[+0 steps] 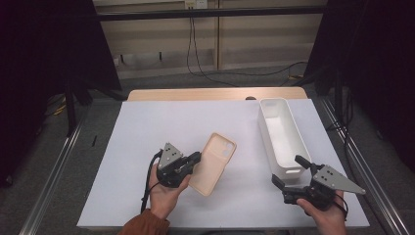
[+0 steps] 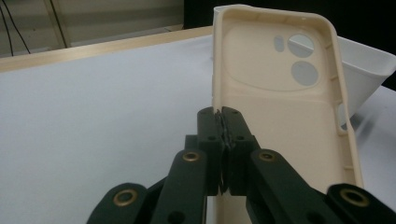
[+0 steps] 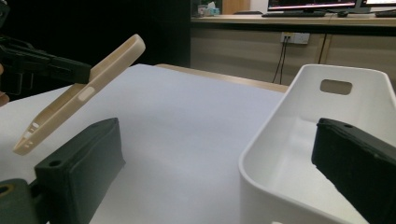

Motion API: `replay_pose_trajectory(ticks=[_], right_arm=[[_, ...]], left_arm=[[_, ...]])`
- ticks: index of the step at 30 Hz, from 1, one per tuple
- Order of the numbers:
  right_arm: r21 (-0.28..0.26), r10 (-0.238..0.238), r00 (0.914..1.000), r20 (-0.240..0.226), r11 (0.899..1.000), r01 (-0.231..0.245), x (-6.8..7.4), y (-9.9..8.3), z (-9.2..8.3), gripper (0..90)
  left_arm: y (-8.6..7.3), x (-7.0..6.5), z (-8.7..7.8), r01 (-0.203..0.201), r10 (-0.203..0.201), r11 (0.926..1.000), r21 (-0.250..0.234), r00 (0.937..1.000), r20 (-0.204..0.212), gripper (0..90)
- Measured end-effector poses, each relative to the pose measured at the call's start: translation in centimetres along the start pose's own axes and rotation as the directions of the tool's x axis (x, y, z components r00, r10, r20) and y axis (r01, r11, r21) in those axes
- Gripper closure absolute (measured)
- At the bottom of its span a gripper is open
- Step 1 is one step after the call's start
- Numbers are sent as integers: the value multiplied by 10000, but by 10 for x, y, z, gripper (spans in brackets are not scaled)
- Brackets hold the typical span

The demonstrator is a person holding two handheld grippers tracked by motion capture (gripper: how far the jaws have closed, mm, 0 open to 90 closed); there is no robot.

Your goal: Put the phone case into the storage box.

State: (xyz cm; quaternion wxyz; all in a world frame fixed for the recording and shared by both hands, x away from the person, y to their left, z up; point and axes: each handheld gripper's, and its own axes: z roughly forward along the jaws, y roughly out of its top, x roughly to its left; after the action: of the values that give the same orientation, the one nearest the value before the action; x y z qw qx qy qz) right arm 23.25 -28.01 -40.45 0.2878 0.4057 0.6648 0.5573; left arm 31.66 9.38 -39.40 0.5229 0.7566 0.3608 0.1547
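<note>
A beige phone case (image 1: pixel 213 163) hangs above the white table cover, tilted, with its camera cut-outs toward the far end. My left gripper (image 1: pixel 195 159) is shut on the case's left long edge. In the left gripper view the black jaws pinch the rim of the phone case (image 2: pixel 280 107) at the left gripper's (image 2: pixel 223 114) tips, inner side facing me. The right gripper view shows the phone case (image 3: pixel 79 95) raised at the left, clear of the table. My right gripper (image 1: pixel 289 170) is open at the near end of the white bin (image 1: pixel 281 132), with nothing between its fingers.
The long white bin (image 3: pixel 308 140) lies at the right side of the table cover (image 1: pixel 161 127), empty inside. The wooden table edge (image 1: pixel 195 94) runs along the back. Metal rails flank the table on both sides.
</note>
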Motion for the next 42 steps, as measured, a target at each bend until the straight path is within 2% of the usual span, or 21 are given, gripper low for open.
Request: replay_pose_trajectory(ticks=[11, 22, 35, 42], right_arm=[[-9, 43, 9993, -371, 10000, -44, 7, 5, 14, 25], [-40, -101, 9955, -939, 9999, 98, 16, 16, 38, 40], [-211, 5, 9918, -1276, 9998, -32, 20, 26, 52, 97], [-95, 79, 9884, -1514, 9999, -95, 25, 34, 62, 141]], left_arm=[[3, -5, 4, -16, 17, 9999, -142, 10000, 72, 878], [7, -14, 10, -101, 109, 9996, -277, 9996, 274, 878], [9, -25, 18, -290, 305, 9989, -360, 9986, 421, 878], [12, -27, 21, -292, 311, 9987, -414, 9984, 473, 878]])
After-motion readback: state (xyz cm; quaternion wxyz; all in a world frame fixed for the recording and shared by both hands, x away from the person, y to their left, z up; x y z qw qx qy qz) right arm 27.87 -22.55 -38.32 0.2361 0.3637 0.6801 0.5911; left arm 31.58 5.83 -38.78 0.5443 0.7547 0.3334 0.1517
